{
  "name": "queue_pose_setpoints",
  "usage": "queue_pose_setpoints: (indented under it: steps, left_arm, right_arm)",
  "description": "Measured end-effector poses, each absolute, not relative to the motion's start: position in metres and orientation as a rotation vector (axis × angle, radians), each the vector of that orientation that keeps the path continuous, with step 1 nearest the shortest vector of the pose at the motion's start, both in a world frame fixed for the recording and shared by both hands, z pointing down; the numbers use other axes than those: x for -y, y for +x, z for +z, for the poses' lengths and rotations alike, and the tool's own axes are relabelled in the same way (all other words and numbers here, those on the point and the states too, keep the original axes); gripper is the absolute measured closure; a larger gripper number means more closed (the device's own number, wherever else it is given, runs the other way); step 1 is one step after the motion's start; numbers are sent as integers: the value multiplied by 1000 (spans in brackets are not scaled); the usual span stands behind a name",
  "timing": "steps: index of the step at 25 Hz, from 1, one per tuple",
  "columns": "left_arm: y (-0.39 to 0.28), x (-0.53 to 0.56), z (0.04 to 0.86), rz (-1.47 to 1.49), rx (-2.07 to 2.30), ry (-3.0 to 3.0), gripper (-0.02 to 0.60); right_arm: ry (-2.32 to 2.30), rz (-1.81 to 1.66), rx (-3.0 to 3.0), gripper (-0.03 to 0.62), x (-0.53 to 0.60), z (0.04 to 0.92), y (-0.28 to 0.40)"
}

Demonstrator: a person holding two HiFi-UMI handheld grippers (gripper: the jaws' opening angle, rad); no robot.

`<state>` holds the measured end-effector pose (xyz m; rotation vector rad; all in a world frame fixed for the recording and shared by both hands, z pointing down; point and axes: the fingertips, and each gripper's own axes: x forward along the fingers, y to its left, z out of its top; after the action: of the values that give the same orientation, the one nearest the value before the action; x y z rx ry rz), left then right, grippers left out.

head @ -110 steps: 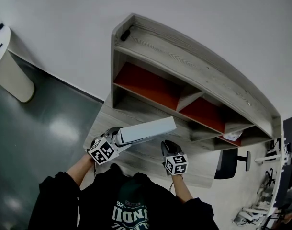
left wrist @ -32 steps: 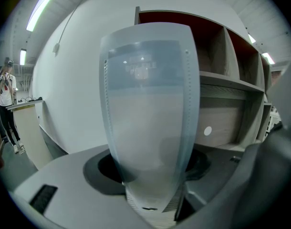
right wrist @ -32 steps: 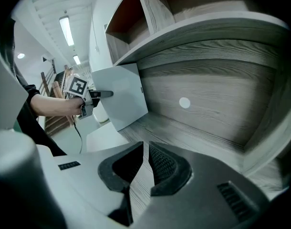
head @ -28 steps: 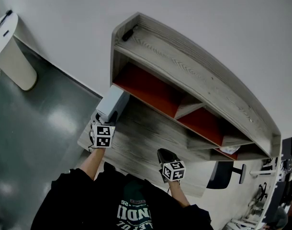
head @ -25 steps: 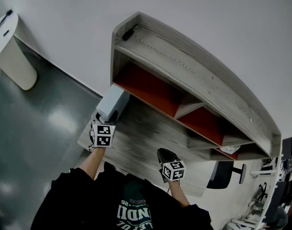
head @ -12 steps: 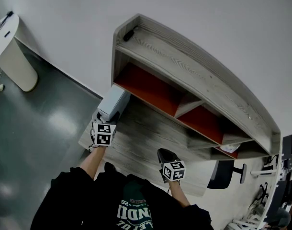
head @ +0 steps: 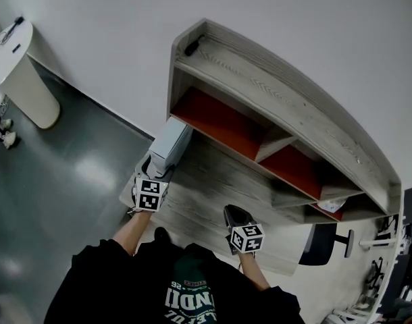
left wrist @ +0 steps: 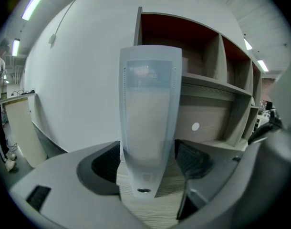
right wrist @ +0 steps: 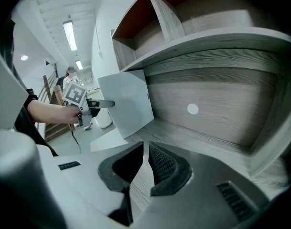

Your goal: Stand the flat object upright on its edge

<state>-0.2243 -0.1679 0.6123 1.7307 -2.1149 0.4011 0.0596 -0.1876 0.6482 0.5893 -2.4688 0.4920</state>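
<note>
The flat object (head: pixel 171 144), a pale grey-blue slab, stands upright on its edge at the left end of the wooden desk (head: pixel 213 187), beside the shelf unit's side wall. In the left gripper view the flat object (left wrist: pixel 148 128) rises between the two dark pads. My left gripper (head: pixel 154 167) straddles its near end; the jaws are opening and the pads look just clear of its faces. In the right gripper view the slab (right wrist: pixel 126 104) stands on the desk with the left gripper (right wrist: pixel 95 104) behind it. My right gripper (head: pixel 234 214) hovers over the desk's front, shut and empty.
A grey wooden shelf unit (head: pixel 273 96) with red-backed compartments stands along the desk's rear. A small dark item (head: pixel 191 46) lies on its top. A white pedestal (head: pixel 20 73) stands on the floor at left, an office chair (head: pixel 321 241) at right.
Several seconds ago the left gripper held the slab lying level over the desk; now it stands upright at the desk's left end. Over the last second the left gripper has eased back slightly.
</note>
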Motion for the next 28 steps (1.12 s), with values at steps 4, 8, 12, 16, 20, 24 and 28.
queue_pose_setpoints:
  steps: [4,8,12,16,20,24,28]
  left_arm:
    - [-209,141,617,380,2059,1760,235]
    - [-194,119,611,364,2029,1810,238]
    - [-179,108,602,360,1981,1900,286]
    - [-156,102,597,365,1883,2005,380]
    - [-142,98,577,323,1897,2032,496]
    - [-125,92,557,345,1919,2103,548]
    - [-105,82,549,364,1914,2134,560]
  right_arm:
    - [647,471,2491,545,182,637,47]
    - [739,442,2528,548,177,618,37]
    - [801,419,2583,549,169,596,29]
    - [817,401,2631,551,156,580,23]
    - [845,320,2688,554,144,558,28]
    - [875,279,2731,556,138,540,42]
    - [896,287,2748,557,134,529,60]
